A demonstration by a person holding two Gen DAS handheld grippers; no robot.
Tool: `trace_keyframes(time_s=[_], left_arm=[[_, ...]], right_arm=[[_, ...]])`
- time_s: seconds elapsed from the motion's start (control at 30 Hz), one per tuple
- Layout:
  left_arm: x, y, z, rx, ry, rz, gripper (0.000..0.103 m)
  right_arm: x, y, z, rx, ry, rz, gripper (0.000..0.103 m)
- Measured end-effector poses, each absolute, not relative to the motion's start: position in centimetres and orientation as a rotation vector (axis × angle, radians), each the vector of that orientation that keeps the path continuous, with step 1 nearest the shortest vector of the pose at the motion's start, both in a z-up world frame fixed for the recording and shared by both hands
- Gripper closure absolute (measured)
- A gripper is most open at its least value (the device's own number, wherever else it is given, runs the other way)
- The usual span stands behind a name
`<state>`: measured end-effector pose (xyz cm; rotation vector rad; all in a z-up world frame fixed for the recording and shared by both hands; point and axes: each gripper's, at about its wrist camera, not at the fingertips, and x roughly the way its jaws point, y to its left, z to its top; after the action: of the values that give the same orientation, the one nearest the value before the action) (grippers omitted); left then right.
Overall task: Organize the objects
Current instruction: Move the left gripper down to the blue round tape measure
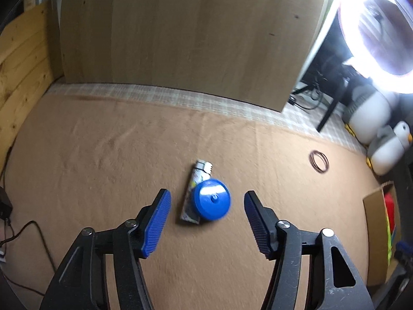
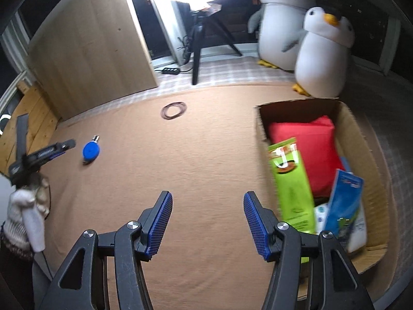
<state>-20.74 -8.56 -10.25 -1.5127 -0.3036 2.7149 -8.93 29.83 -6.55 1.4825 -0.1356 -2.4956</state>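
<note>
A blue round lidded object [image 1: 212,203] lies on the brown cloth, resting against a small white tube [image 1: 196,180]. My left gripper [image 1: 207,204] is open, its blue pads on either side of the blue object and apart from it. In the right wrist view the blue object [image 2: 90,151] lies far left, with the left gripper [image 2: 67,144] just beside it. My right gripper [image 2: 208,202] is open and empty over bare cloth. A cardboard box [image 2: 366,160] at the right holds a red pouch [image 2: 309,149], a green packet [image 2: 293,186] and a blue packet [image 2: 344,201].
A coil of dark rubber bands [image 2: 173,110] lies on the cloth further back; it also shows in the left wrist view [image 1: 319,161]. Two plush penguins [image 2: 322,54] stand behind the box. A wooden panel [image 1: 180,33], a ring light on a tripod [image 2: 204,38] and cables stand at the back.
</note>
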Motion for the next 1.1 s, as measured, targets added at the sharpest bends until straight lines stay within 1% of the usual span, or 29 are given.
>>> trace_keyframes(time_s=[0.07, 0.13, 0.23, 0.53, 0.83, 1.1], left_arm=[[-21.7, -9.1, -10.9, -1.523, -0.328, 2.698, 0.045], [-22.4, -9.4, -11.6, -1.54, -0.34, 2.685, 0.053], [-23.4, -9.4, -12.6, -1.56, -0.337, 2.666, 0.06], [-24.8, -8.9, -13.8, -1.586, -0.332, 2.613, 0.072], [-25.1, -7.8, -14.6, -1.613, -0.322, 2.559, 0.076], [-24.2, -5.1, -15.3, -1.61, -0.265, 2.494, 0.077]], right_arm=[[-8.9, 29.3, -6.6, 1.481, -0.138, -2.486, 0.049], [-8.8, 29.0, -6.7, 1.484, -0.137, -2.477, 0.049], [-8.7, 28.8, -7.0, 1.496, -0.137, -2.47, 0.049], [-8.4, 29.7, -7.7, 1.542, -0.148, -2.473, 0.049], [-8.4, 30.2, -7.7, 1.552, -0.148, -2.473, 0.049], [-8.5, 30.1, -7.7, 1.561, -0.152, -2.46, 0.049]])
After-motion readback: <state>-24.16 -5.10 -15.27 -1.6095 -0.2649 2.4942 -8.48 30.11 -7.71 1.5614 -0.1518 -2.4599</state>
